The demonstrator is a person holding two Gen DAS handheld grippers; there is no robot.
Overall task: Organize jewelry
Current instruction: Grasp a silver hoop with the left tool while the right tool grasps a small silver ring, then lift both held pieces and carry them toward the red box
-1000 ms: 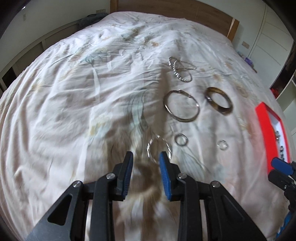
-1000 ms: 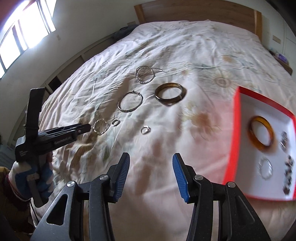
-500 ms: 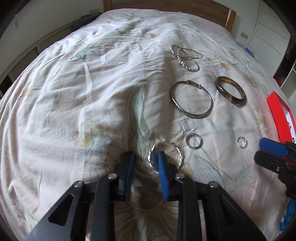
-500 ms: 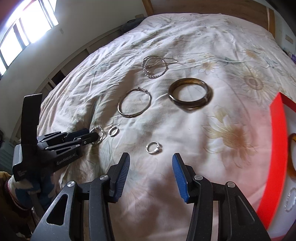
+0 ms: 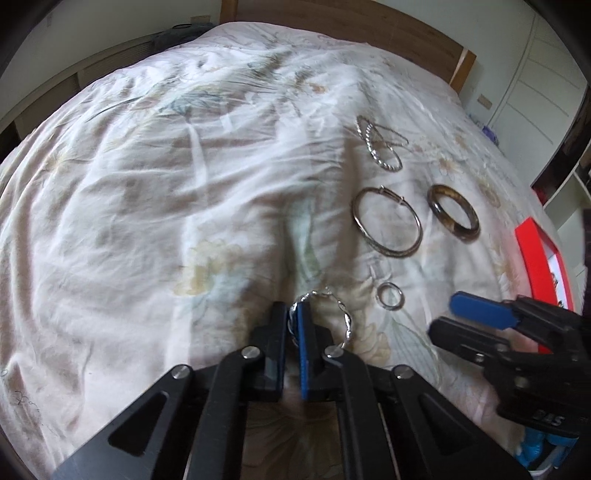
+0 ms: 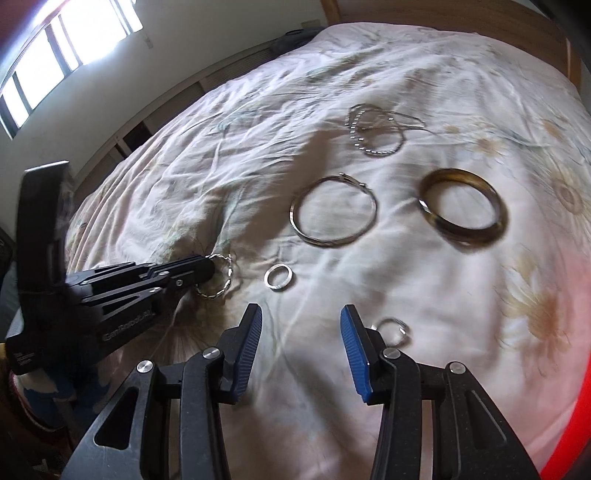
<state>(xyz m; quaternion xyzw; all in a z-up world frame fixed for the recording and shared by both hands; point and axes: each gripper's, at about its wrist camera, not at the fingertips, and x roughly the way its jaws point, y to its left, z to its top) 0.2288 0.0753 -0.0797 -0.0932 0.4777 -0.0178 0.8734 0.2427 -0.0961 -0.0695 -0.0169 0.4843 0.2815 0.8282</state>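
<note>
My left gripper is shut on the rim of a twisted silver hoop that lies on the floral bedspread. The right wrist view shows the same grip, with the left gripper on the twisted hoop. My right gripper hovers low over the sheet with its jaws closing and nothing between them. A small silver ring lies just outside its right finger. A second small ring lies ahead of it. In the left wrist view the right gripper comes in from the right.
Farther up the bed lie a thin silver bangle, a brown bangle and a bead bracelet tangled with a chain. A red tray sits at the right edge. A wooden headboard lies beyond.
The left jaws have closed onto the twisted hoop. The right gripper has come lower and to the left, nearer the small rings, and the red tray has slid almost out of its view.
</note>
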